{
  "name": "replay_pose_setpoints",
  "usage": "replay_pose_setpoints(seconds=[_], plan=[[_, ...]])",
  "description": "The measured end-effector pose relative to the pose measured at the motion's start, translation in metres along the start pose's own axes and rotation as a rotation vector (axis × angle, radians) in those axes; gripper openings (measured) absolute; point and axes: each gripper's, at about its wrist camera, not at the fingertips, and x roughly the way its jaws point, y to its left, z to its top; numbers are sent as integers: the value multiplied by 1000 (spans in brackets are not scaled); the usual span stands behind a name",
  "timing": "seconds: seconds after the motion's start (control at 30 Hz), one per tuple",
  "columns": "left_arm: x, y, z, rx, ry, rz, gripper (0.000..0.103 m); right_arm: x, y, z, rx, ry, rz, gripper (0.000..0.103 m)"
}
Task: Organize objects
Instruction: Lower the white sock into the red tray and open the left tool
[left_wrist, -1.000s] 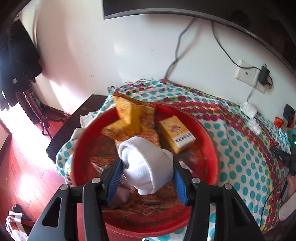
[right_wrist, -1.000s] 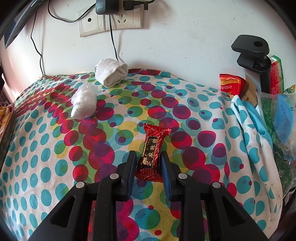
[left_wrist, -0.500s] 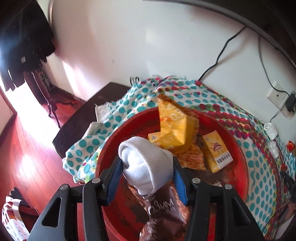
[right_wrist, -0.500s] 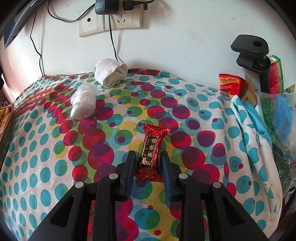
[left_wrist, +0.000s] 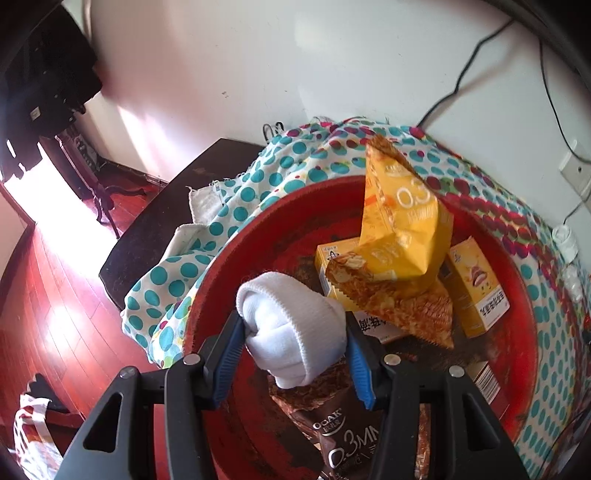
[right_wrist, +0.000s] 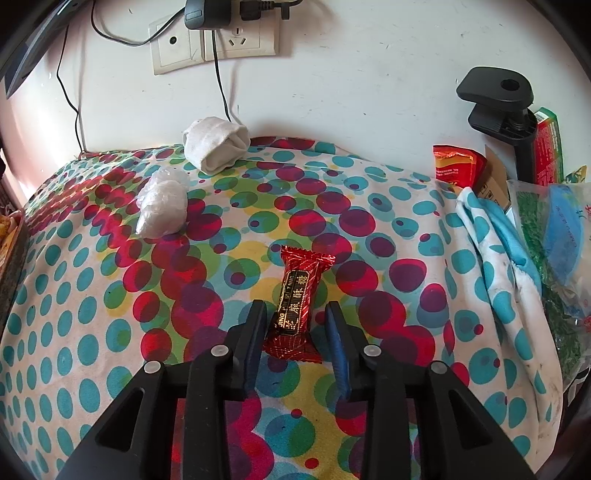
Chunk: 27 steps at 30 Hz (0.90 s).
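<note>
In the left wrist view, my left gripper is shut on a rolled white sock, held over the near left part of a round red tray. In the tray lie a yellow snack bag, yellow boxes and a brown snack bag. The right wrist view shows my right gripper low over the dotted cloth, its jaws opening. A red candy packet lies on the cloth between them, with a gap on each side.
A second rolled white sock and a plastic-wrapped white bundle lie by the wall. Packets, plastic bags and a black clamp crowd the right edge. Left of the tray are a dark table and the wooden floor.
My left gripper has carried the sock lower and toward the tray's near left side. The right gripper's jaws have spread apart and let go of the candy packet, which stays on the cloth.
</note>
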Motion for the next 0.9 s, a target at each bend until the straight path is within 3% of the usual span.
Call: replay_pose_setpoints(seconds=[0.63, 0.9], plan=[[8, 5, -12, 38, 52, 28, 57, -1, -4, 0, -3, 0, -10, 39], [2, 10, -15, 33, 34, 12, 61, -1, -5, 0, -4, 0, -15, 40]])
